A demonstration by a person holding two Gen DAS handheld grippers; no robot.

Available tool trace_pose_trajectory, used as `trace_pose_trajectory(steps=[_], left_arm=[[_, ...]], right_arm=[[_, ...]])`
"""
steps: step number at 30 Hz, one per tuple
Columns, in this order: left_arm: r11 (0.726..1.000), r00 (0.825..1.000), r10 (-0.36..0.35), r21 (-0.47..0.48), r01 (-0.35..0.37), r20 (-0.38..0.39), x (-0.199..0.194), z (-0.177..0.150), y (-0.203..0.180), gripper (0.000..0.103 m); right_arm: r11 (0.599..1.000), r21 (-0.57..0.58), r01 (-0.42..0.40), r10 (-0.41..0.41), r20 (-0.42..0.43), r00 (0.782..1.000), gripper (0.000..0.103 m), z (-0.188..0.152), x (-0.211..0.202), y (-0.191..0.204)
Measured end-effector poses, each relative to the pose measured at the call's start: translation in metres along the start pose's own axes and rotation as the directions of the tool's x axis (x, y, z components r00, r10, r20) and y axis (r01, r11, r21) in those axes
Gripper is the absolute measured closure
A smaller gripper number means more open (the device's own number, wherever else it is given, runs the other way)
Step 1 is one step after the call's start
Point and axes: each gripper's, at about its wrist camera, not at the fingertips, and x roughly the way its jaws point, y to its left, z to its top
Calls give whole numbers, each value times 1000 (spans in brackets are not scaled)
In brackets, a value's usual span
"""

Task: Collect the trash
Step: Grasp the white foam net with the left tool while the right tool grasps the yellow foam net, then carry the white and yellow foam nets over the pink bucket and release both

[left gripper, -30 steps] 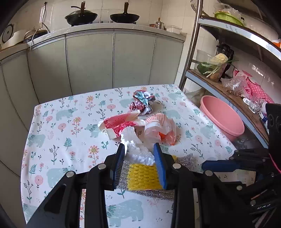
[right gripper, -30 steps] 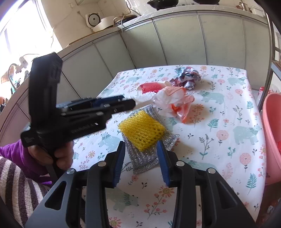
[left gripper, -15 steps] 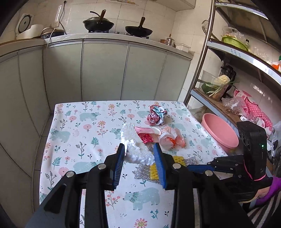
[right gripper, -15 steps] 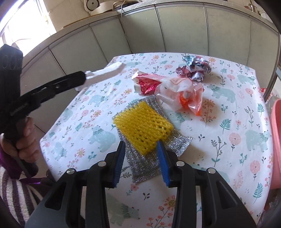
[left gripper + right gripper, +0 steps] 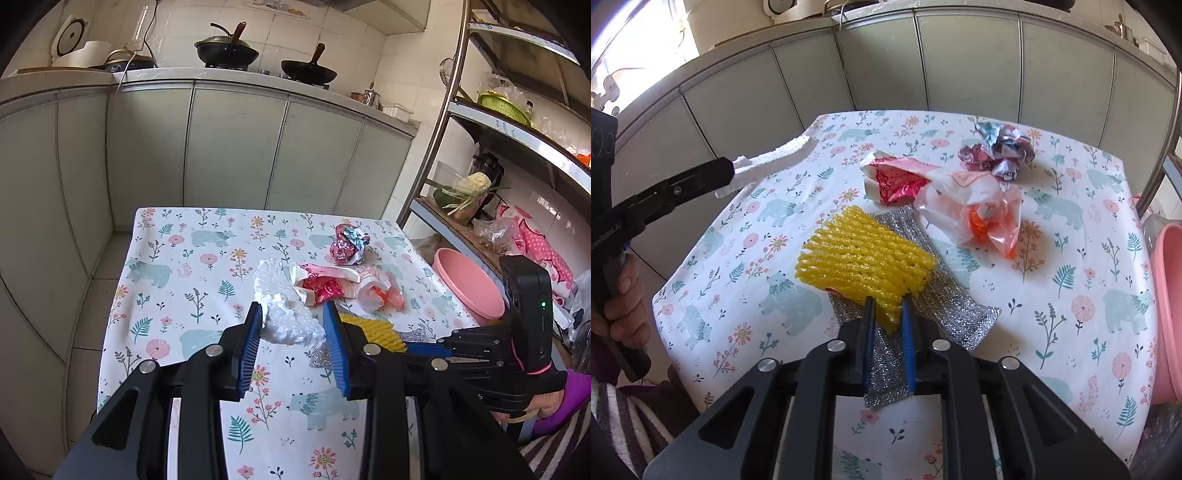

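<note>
My left gripper (image 5: 293, 317) is shut on a white foam net (image 5: 284, 308) and holds it above the table; the net also shows in the right wrist view (image 5: 768, 162). My right gripper (image 5: 888, 308) is shut on the near edge of a yellow foam net (image 5: 862, 258) that lies on a silver glitter sheet (image 5: 945, 310). Farther back on the table lie a red-and-white wrapper (image 5: 897, 181), a clear bag with orange scraps (image 5: 982, 214) and a crumpled foil wrapper (image 5: 1001, 151).
The table has a floral cloth (image 5: 1071, 288). A pink basin (image 5: 469, 290) stands off its right edge, below a metal shelf rack (image 5: 436, 140). Grey cabinets (image 5: 236, 147) run behind the table.
My left gripper has lifted the white foam net up and back from the pile. My right gripper has closed on the yellow foam net's near edge.
</note>
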Motion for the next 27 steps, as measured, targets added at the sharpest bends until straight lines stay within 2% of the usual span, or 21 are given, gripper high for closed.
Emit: trace_pose_trajectory(steps=[9, 16, 22, 27], left_arm=[[1000, 999, -4, 8, 4, 39, -9, 7, -4, 70], [1000, 995, -3, 27, 0, 97, -21, 22, -16, 70], [998, 990, -10, 71, 0, 142, -29, 37, -32, 70], [995, 984, -43, 101, 26, 171, -29, 50, -50, 70]], right_arm=[[1000, -11, -19, 20, 77, 997, 91, 5, -31, 7], [999, -28, -20, 24, 149, 989, 91, 12, -58, 10], [1000, -6, 3, -2, 217, 976, 91, 15, -82, 0], [999, 38, 30, -39, 263, 964, 91, 14, -101, -17]])
